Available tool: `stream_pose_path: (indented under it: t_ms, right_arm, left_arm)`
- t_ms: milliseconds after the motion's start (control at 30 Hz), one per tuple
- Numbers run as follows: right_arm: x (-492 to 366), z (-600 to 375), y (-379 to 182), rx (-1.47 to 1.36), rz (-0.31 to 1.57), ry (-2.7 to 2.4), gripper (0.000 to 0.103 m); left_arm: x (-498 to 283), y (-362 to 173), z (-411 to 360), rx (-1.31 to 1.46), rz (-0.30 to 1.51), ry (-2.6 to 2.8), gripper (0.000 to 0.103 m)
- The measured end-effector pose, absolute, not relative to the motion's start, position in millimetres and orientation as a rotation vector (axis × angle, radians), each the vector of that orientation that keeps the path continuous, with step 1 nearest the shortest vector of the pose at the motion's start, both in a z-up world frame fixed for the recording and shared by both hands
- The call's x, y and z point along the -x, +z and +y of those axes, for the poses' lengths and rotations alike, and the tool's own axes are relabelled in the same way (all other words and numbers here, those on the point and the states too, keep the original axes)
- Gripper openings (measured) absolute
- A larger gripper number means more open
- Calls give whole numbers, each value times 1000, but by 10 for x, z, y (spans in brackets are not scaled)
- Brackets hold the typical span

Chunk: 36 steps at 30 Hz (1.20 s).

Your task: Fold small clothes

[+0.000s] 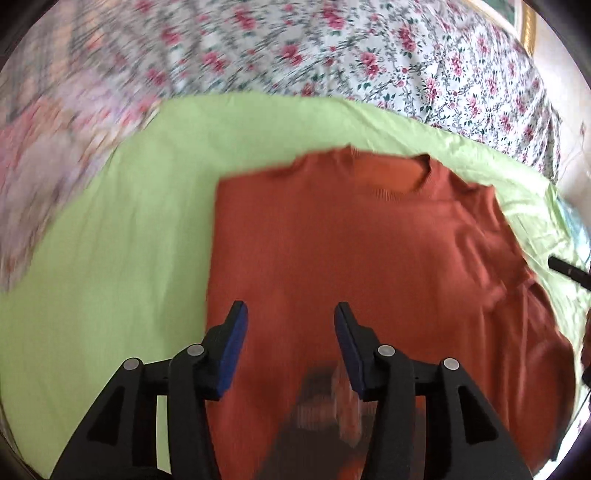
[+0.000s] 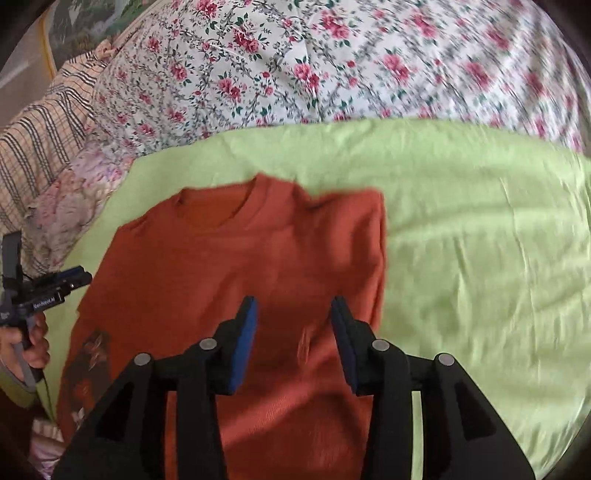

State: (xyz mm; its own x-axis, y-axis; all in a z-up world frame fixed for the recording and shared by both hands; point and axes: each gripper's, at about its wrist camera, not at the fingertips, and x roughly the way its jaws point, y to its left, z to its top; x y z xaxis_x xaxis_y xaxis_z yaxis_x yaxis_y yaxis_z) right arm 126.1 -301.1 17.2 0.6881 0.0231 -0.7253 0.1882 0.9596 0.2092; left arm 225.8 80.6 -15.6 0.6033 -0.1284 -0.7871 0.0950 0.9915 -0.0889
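Observation:
A rust-orange T-shirt (image 1: 351, 251) lies flat on a light green sheet (image 1: 110, 258), collar away from me, with both side edges folded in straight. It also shows in the right wrist view (image 2: 229, 266), with a dark print at its lower left. My left gripper (image 1: 291, 314) is open and empty above the shirt's lower middle. My right gripper (image 2: 294, 310) is open and empty above the shirt's right half. The left gripper also shows at the left edge of the right wrist view (image 2: 70, 278), held in a hand.
The green sheet (image 2: 461, 258) lies on a bed with a floral cover (image 2: 295, 66). A plaid cloth (image 2: 40, 136) lies at the far left. A gold picture frame (image 1: 528, 26) stands at the far right.

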Motion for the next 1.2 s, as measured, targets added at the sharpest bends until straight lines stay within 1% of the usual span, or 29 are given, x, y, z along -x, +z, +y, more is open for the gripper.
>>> stream_pose_path:
  t_ms: [67, 167, 267, 300, 367, 433, 667, 767, 833, 867, 900, 967, 1067, 1133, 1167, 1200]
  right_arm:
    - [-937, -2948, 110, -303, 818, -98, 43]
    - [-534, -2848, 48, -331, 830, -101, 43]
    - [-195, -2791, 33, -370, 821, -112, 43]
    - [-63, -2782, 33, -392, 811, -116, 43]
    - [98, -2767, 32, -404, 803, -136, 43]
    - [301, -2726, 25, -391, 806, -170, 43]
    - [798, -2633, -142, -431, 877, -182, 44]
    - [868, -2512, -241, -401, 919, -163, 44]
    - [888, -2451, -300, -393, 938, -140, 44]
    - [896, -2436, -315, -391, 944, -127, 44]
    - [917, -2407, -323, -388, 945, -118, 34]
    - [953, -2417, -319, -386, 954, -96, 7]
    - [1085, -2573, -279, -434, 934, -91, 7]
    - [1192, -2664, -281, -467, 922, -89, 7]
    - [1222, -2692, -300, -480, 922, -86, 6]
    - [1237, -2707, -326, -492, 926, -83, 6]
  left_arm:
    - [-1883, -199, 902, 73, 930, -113, 50]
    - [-1369, -265, 1042, 114, 951, -78, 53]
    - [-1048, -299, 1155, 139, 967, -64, 56]
    - [-952, -310, 1185, 144, 970, -58, 59]
    - [-747, -353, 1244, 161, 979, -58, 60]
    - [-624, -408, 1275, 163, 1001, -59, 63]
    - [-169, -688, 1317, 201, 1094, -79, 64]
    - [-11, -772, 1273, 189, 1106, -83, 66]
    - [78, -806, 1230, 184, 1113, -99, 71]
    - [105, -815, 1212, 182, 1115, -105, 72]
    - [143, -826, 1195, 181, 1116, -111, 72]
    - [192, -845, 1183, 181, 1119, -125, 72]
    - [233, -879, 1177, 192, 1119, -148, 69]
    - [276, -894, 1165, 199, 1109, -174, 60]
    - [292, -893, 1161, 197, 1104, -185, 59]
    - [314, -892, 1157, 199, 1095, -203, 52]
